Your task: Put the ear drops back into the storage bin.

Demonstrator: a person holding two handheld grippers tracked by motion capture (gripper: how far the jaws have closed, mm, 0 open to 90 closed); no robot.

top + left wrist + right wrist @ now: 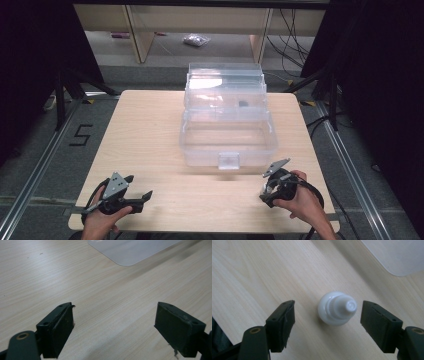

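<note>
My right gripper (pixel 325 315) is open around the little white bottle (pixel 336 308), standing near the table's (pixel 150 130) front right corner. I should squeeze gently so it stays upright.

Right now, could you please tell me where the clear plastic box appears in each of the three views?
High view: the clear plastic box stands in the middle of the table, towards its far edge.
Left gripper view: its rounded corner is at the top edge, right of centre.
Right gripper view: its corner is in the top right.
Shared landmark: the light wooden table beneath it.
</note>
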